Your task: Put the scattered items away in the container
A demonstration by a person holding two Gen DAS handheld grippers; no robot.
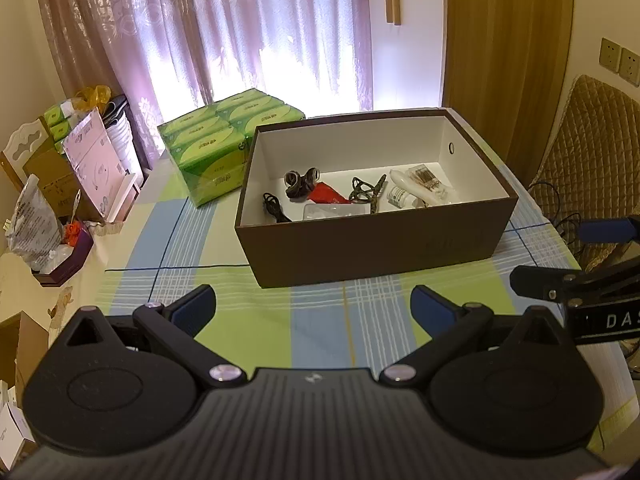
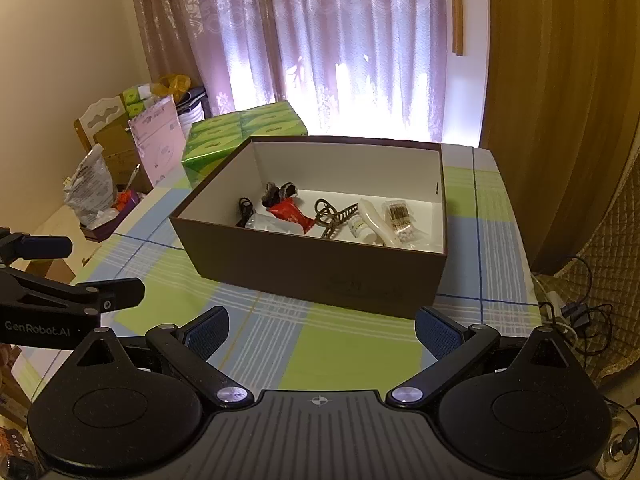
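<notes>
Your left gripper [image 1: 314, 306] and right gripper [image 2: 322, 330] both hang low over the checked counter [image 1: 320, 320], jaws spread wide with nothing in them. Just past them sits the brown box [image 1: 376, 240], and the loose stuff is inside it: a black cable [image 1: 274, 206], a clear plastic case [image 1: 334, 212], a red packet [image 1: 326, 194], a white tube [image 1: 416, 190]. Behind the box, touching its far left corner, there's a green tissue pack [image 1: 220, 140], then the curtains [image 1: 260, 28].

Brown box [image 1: 360, 248], white inside, on a green-and-blue plaid tablecloth [image 1: 256, 332]; purple curtains [image 1: 224, 28].
</notes>
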